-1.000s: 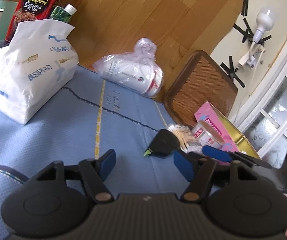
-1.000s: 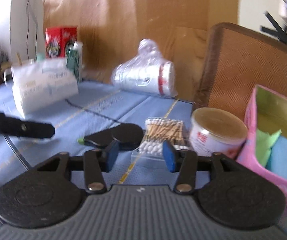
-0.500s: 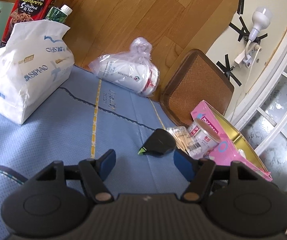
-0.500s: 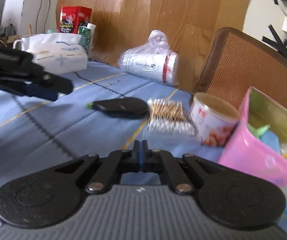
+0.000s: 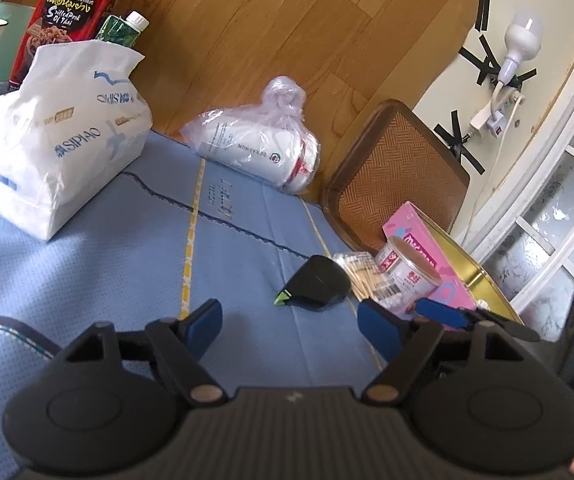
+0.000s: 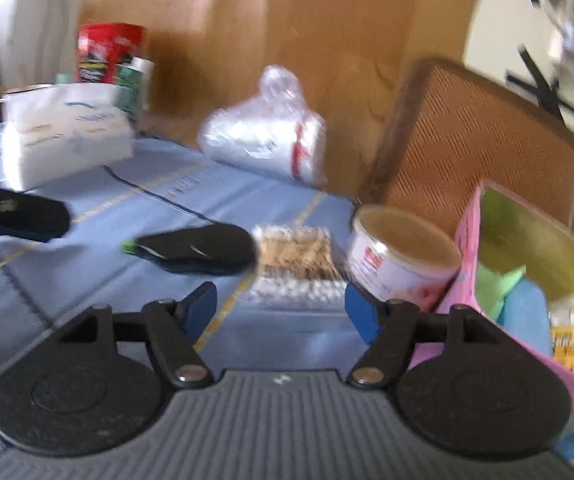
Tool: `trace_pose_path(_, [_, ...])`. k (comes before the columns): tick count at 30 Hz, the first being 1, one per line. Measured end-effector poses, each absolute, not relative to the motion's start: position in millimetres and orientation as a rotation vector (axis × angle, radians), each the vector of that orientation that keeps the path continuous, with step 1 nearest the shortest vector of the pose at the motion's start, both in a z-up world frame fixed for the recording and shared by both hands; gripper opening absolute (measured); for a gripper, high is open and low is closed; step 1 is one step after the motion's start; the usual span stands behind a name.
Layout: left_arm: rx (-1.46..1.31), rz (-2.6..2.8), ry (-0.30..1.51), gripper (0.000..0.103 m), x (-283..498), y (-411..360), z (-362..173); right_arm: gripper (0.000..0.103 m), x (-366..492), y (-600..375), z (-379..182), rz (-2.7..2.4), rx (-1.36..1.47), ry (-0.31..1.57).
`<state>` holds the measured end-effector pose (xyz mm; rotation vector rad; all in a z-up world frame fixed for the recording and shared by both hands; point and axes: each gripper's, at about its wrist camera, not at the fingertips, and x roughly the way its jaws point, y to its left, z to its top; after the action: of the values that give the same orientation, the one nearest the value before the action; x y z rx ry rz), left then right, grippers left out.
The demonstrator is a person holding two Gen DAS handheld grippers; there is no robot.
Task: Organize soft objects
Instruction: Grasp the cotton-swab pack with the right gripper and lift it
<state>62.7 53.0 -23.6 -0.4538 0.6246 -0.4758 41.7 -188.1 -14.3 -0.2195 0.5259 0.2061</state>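
A white tissue pack (image 5: 55,152) stands at the left on the blue cloth; it also shows in the right wrist view (image 6: 63,132). A plastic bag of white rolls (image 5: 259,144) lies at the back by the wood panel. A clear box of cotton swabs (image 6: 297,268) lies just ahead of my right gripper (image 6: 281,306), which is open and empty. My left gripper (image 5: 289,322) is open and empty, low over the cloth. The right gripper's blue fingertips (image 5: 441,314) show at the left view's right edge.
A black device with a green tip (image 5: 317,282) lies beside the swabs. A round tub (image 6: 401,258) and an open pink box (image 6: 527,280) with soft coloured items stand right. A brown woven tray (image 5: 399,180) leans behind. A red carton (image 5: 75,12), bottle and mug stand back left.
My right gripper was shut half a second ago and is now open; it has moved forward toward the cotton swab box. My left gripper stays open with little movement.
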Motion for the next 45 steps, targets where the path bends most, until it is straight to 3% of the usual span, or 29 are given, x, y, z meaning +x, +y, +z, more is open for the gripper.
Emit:
trace_pose_path(5, [-0.454,-0.496,0.624,0.077,63,52,-23,0.085,51,-201,-16,0.183,-0.137,0.557])
trace_pose_path(7, [-0.456,-0.499,0.62,0.077,62,52,-23,0.096,53,-193,-20,0.201,-0.173,0.578])
trace_pose_path(8, [-0.457,-0.5,0.618,0.077,62,53,-23,0.096,55,-189,-24,0.218,-0.181,0.592])
trace_pose_path(9, [-0.46,-0.501,0.618,0.077,62,53,-23,0.09,56,-187,-26,0.239,-0.174,0.603])
trace_pose_path(10, [-0.462,-0.503,0.617,0.077,62,54,-23,0.077,57,-187,-24,0.273,-0.144,0.614])
trace_pose_path(12, [-0.467,-0.506,0.617,0.077,61,54,-23,0.068,59,-185,-22,0.321,-0.087,0.638])
trace_pose_path(23, [-0.499,-0.514,0.615,0.077,62,57,-24,0.068,71,-171,20,0.391,-0.122,0.549])
trace_pose_path(33, [-0.52,-0.516,0.608,0.08,63,60,-25,0.07,192,-162,12,0.348,-0.083,0.901])
trace_pose_path(40, [-0.533,-0.524,0.606,0.08,63,62,-26,0.072,129,-162,12,0.422,-0.142,0.873])
trace_pose_path(45, [-0.516,-0.531,0.604,0.08,62,59,-25,0.071,65,-191,6,0.512,0.011,0.858])
